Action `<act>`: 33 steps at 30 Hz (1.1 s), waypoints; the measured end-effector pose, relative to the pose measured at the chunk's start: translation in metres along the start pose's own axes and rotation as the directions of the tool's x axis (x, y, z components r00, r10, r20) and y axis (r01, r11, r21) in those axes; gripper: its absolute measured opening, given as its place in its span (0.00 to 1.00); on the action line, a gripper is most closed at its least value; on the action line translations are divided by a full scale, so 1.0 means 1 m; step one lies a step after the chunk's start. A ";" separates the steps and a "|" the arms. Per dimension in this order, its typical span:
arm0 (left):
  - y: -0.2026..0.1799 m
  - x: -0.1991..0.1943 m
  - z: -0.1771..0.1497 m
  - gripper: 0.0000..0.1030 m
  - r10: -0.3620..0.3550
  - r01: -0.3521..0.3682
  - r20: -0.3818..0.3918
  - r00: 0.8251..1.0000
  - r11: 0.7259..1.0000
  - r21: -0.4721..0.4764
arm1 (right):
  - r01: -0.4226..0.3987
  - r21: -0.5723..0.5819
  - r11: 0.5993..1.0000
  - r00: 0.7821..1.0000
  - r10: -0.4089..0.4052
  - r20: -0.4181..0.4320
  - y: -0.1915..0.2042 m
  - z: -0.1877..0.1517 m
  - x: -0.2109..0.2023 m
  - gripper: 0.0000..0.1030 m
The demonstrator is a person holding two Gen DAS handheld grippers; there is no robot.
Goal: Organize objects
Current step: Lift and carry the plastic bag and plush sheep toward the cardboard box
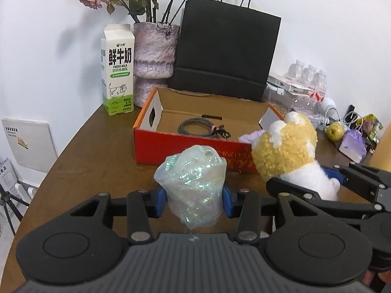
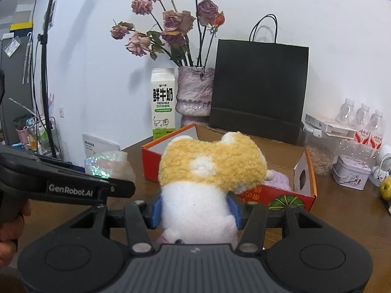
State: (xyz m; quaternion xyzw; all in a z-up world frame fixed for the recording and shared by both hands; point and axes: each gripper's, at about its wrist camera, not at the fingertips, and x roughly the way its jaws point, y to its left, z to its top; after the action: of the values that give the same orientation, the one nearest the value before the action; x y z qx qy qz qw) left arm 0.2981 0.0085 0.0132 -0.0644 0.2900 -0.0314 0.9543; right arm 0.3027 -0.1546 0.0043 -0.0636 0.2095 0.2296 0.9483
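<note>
My left gripper [image 1: 194, 201] is shut on a crumpled, glittery clear plastic bag [image 1: 193, 183], held just in front of the open red cardboard box [image 1: 171, 146]. My right gripper [image 2: 196, 211] is shut on a yellow-and-white plush toy [image 2: 210, 171], whose head reaches the box's near wall. In the left wrist view the plush toy [image 1: 288, 146] and the right gripper [image 1: 332, 183] appear to the right of the bag. The bag [image 2: 107, 163] and left gripper arm show at the left of the right wrist view. Inside the box lie a coiled grey cable [image 1: 195, 127] and a purple fluffy item [image 2: 278, 179].
Behind the box stand a milk carton [image 1: 117, 73], a purple vase [image 1: 154, 53] with dried roses and a black paper bag [image 1: 224, 48]. Water bottles [image 1: 308, 78], a tin [image 2: 352, 173], a green apple [image 1: 336, 131] and small clutter crowd the right side. The brown table [image 1: 92, 161] ends at left.
</note>
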 end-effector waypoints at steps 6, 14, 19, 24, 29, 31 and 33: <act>-0.001 0.019 0.013 0.43 0.003 -0.003 0.025 1.000 1.000 -0.022 | 0.006 0.011 1.000 1.000 -0.006 0.008 -0.006 0.011 0.017 0.50; -0.002 0.044 0.035 0.43 0.007 -0.006 0.068 0.998 1.000 -0.019 | 0.022 0.026 0.999 1.000 -0.022 0.017 -0.016 0.025 0.042 0.50; -0.004 0.057 0.051 0.43 0.003 -0.002 0.094 0.996 1.000 -0.014 | 0.038 0.034 0.999 0.998 -0.039 0.040 -0.022 0.037 0.056 0.50; -0.007 0.072 0.062 0.44 -0.008 0.011 0.110 0.994 1.000 -0.019 | 0.046 0.046 0.998 0.998 -0.048 0.049 -0.030 0.048 0.071 0.50; -0.007 0.089 0.072 0.44 -0.011 0.014 0.110 0.994 1.000 -0.028 | 0.055 0.056 0.997 0.997 -0.058 0.049 -0.037 0.056 0.086 0.50; -0.006 0.095 0.076 0.44 -0.010 0.013 0.111 0.994 0.999 -0.031 | 0.056 0.063 0.996 0.997 -0.059 0.050 -0.040 0.058 0.091 0.50; -0.005 0.101 0.080 0.43 -0.008 0.012 0.113 0.994 0.999 -0.037 | 0.062 0.065 0.996 0.997 -0.065 0.048 -0.042 0.059 0.096 0.50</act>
State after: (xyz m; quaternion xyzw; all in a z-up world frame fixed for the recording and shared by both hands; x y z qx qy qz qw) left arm 0.4266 0.0023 0.0246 -0.0856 0.2359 -0.0270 0.9676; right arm 0.4217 -0.1397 0.0180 -0.0341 0.1907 0.1940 0.9617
